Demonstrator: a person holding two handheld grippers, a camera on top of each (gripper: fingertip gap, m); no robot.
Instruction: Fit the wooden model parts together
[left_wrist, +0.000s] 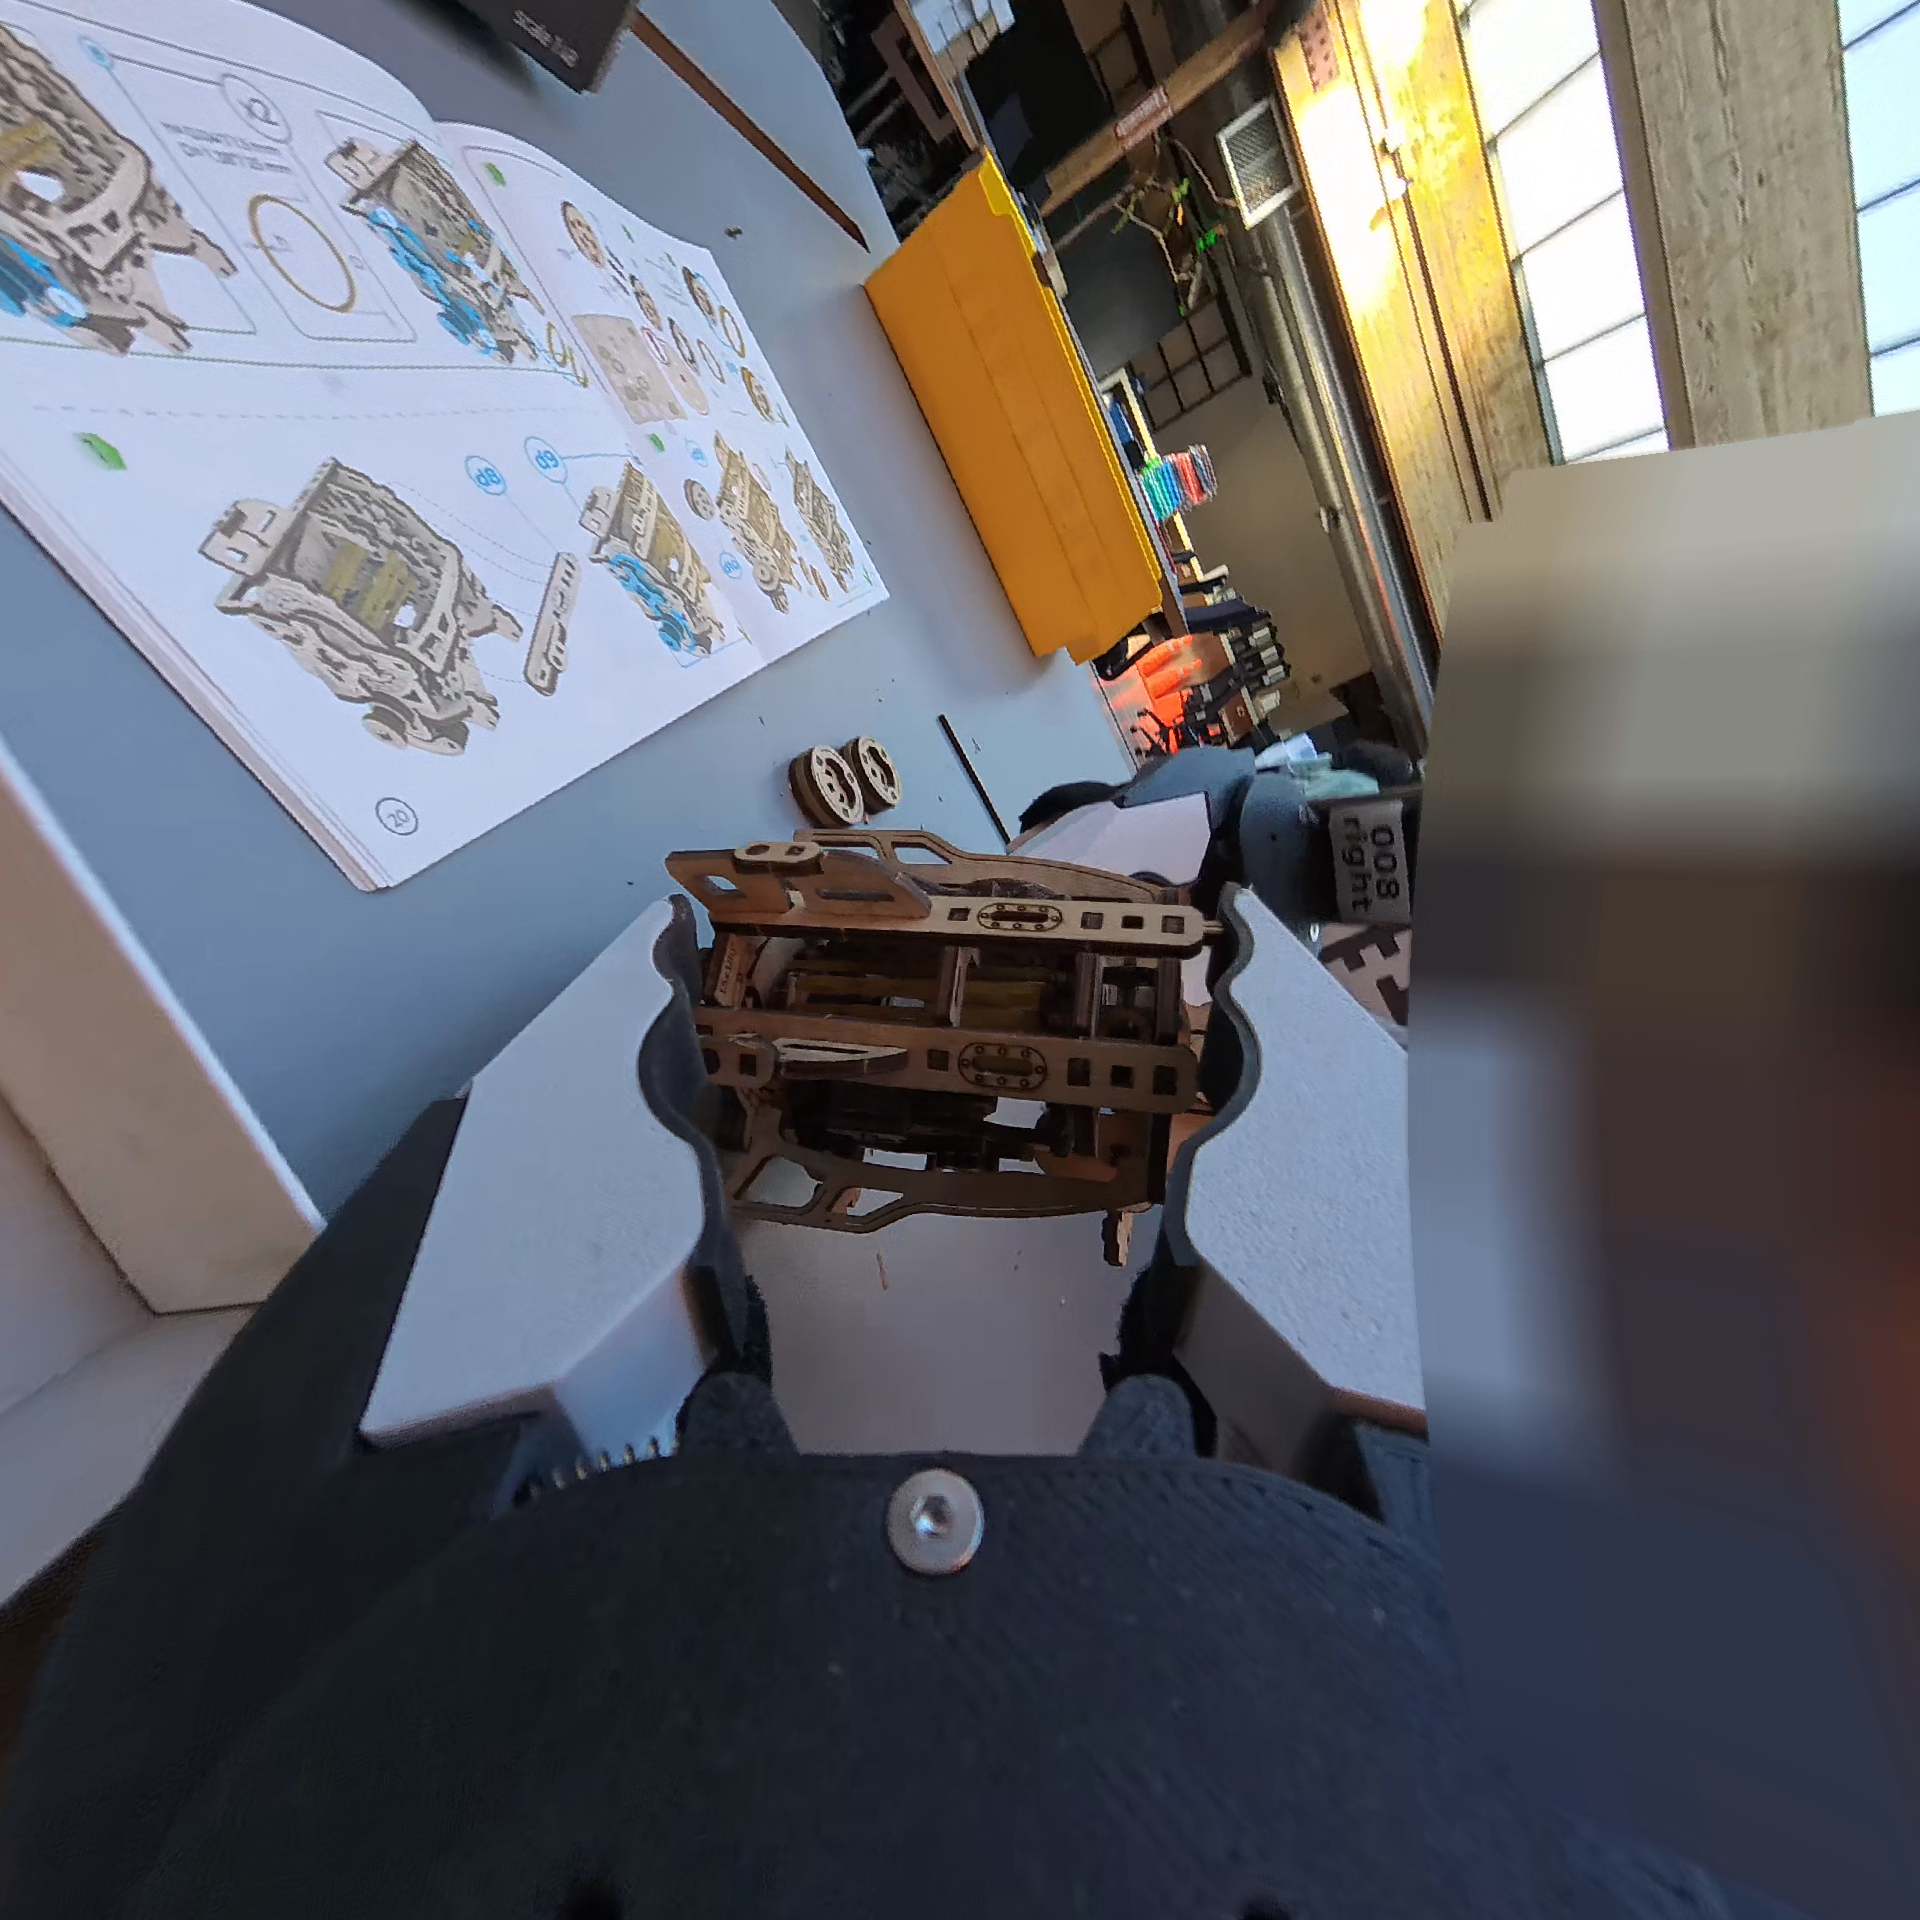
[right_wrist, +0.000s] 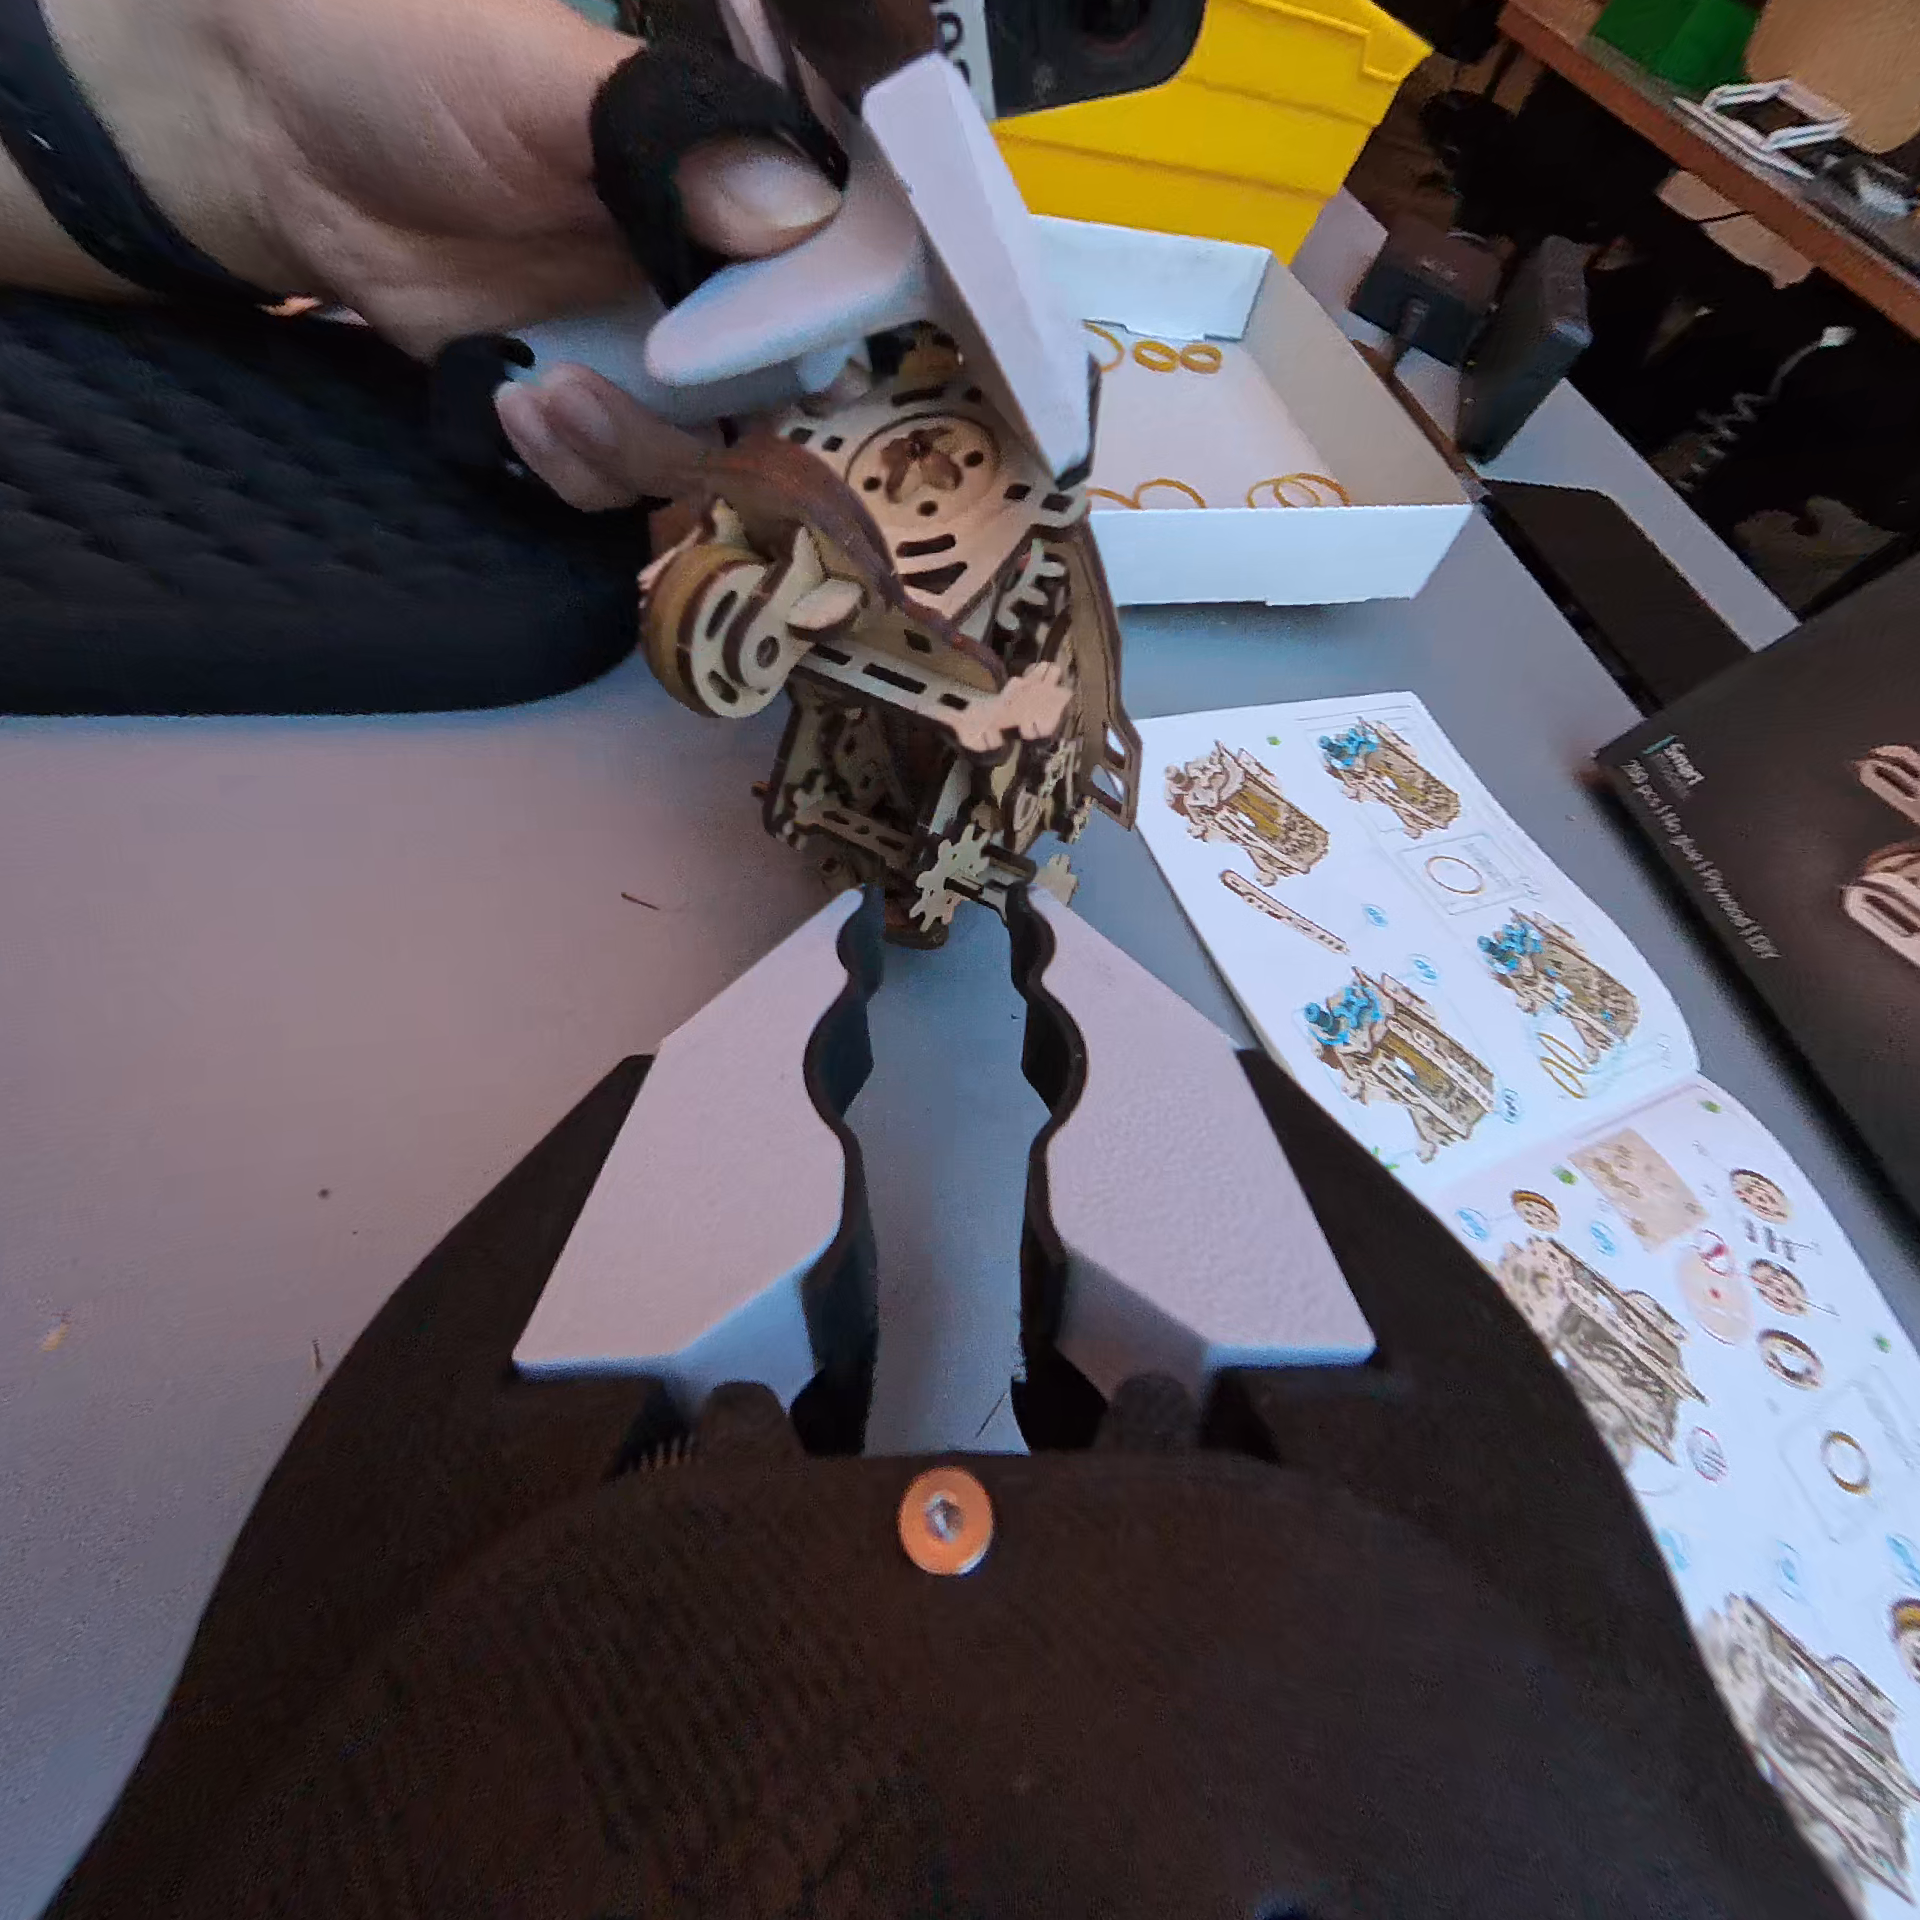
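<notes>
Clamped between the white fingers of the left gripper (left_wrist: 951, 1049) in the left wrist view is the laser-cut brown plywood model (left_wrist: 940, 1023), held at both ends with its slotted side rails running across the gap. Behind it, two small round wooden wheels (left_wrist: 844, 781) lie on the grey desk (left_wrist: 312, 966), just past the corner of the open white instruction booklet (left_wrist: 416, 416) that covers the desk's far left. A yellow plastic bin (left_wrist: 1013, 416) stands along the desk's far edge. The right gripper's dark body shows just behind the model, partly hidden by a blurred patch.

From the right wrist view, the right gripper (right_wrist: 948, 914) has its wavy dark-lined fingers a narrow way apart, and their tips flank a small pale wooden gear (right_wrist: 951, 883) at the model's (right_wrist: 894, 665) near end; whether they press on it cannot be told. A person's hand (right_wrist: 436, 208) in black finger loops works the left gripper (right_wrist: 883, 312), which holds the model from above. A shallow white cardboard box (right_wrist: 1278, 540) with yellow rubber rings (right_wrist: 1174, 358) inside sits toward the desk's (right_wrist: 364, 987) far edge, the booklet (right_wrist: 1455, 987) lies open to the right, and a black product box (right_wrist: 1787, 852) rests at the right edge
</notes>
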